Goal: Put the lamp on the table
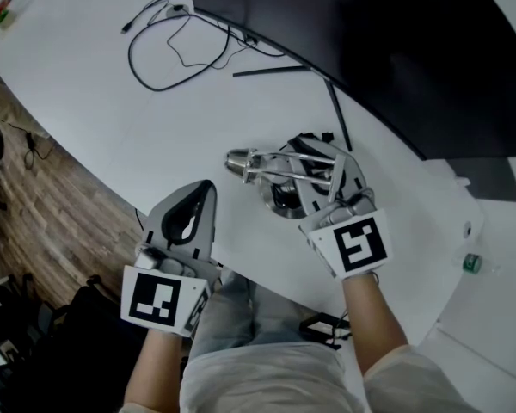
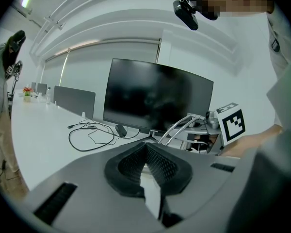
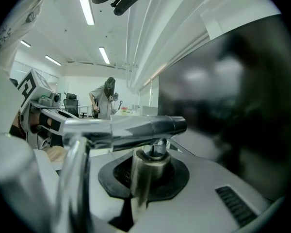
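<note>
Fingers of R gripper clamp lamp stem, base partly hidden

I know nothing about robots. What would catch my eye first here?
The shiny chrome lamp in the middle of the head view, clamped in the right gripper. Behind it a big dark monitor fills the upper right, and a black cable loops on the white table at upper left.
</note>
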Tool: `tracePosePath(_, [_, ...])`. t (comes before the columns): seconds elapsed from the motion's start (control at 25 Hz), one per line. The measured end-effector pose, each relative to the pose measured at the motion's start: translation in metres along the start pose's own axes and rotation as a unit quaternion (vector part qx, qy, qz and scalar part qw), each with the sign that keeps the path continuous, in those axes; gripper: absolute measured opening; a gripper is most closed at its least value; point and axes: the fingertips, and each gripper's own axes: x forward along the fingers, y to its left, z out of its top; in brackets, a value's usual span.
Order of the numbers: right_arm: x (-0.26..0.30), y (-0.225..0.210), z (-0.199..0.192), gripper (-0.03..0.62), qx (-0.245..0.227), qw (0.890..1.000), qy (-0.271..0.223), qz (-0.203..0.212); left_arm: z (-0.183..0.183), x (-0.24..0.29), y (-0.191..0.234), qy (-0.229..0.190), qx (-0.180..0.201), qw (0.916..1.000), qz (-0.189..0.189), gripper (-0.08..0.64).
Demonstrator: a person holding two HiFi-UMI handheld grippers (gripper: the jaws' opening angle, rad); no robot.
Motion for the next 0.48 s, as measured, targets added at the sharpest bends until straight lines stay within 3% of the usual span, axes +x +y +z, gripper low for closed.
tracePosePath(0.2, [-0.0030, 0.0020, -0.0011, 0.032, 0.003, 1.000, -0.007, -0.003, -0.0047, -0.0007, -0.0059, 0.005, -0.013, 0.9999, -0.003, 0.002])
tracePosePath(0.48, [-0.0069, 0.0030, -0.0013, 0.032, 0.003, 1.000, -0.019, -0.006, -0.0045, 0.0015, -0.0105, -0.002, 0.001, 1.0000, -0.004, 0.002])
